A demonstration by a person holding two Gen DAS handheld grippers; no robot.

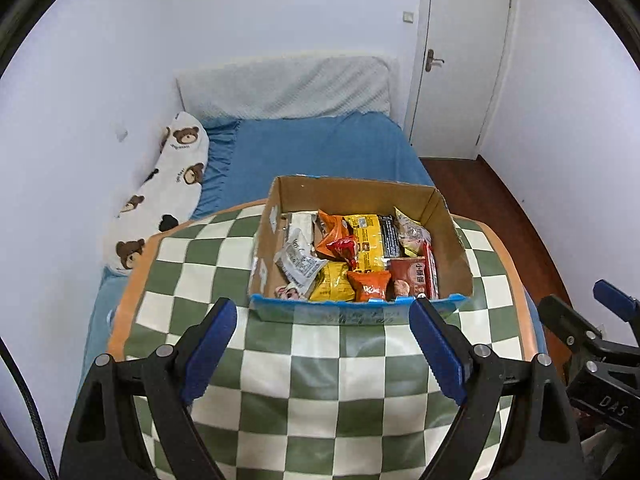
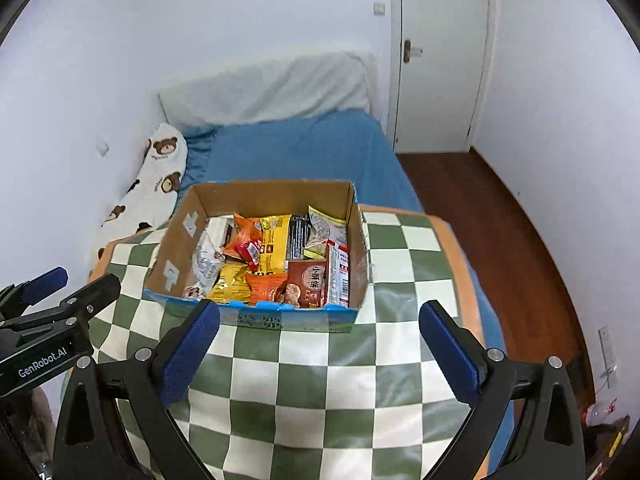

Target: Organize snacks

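An open cardboard box sits on a green-and-white checkered cloth. It holds several snack packets: a yellow one, an orange one, a red-brown one and white ones. My left gripper is open and empty, just in front of the box. My right gripper is open and empty, in front of the box. Each gripper shows at the edge of the other's view.
The cloth covers a surface on a blue bed. A bear-print pillow lies at the left by the wall. A white door and wooden floor are to the right.
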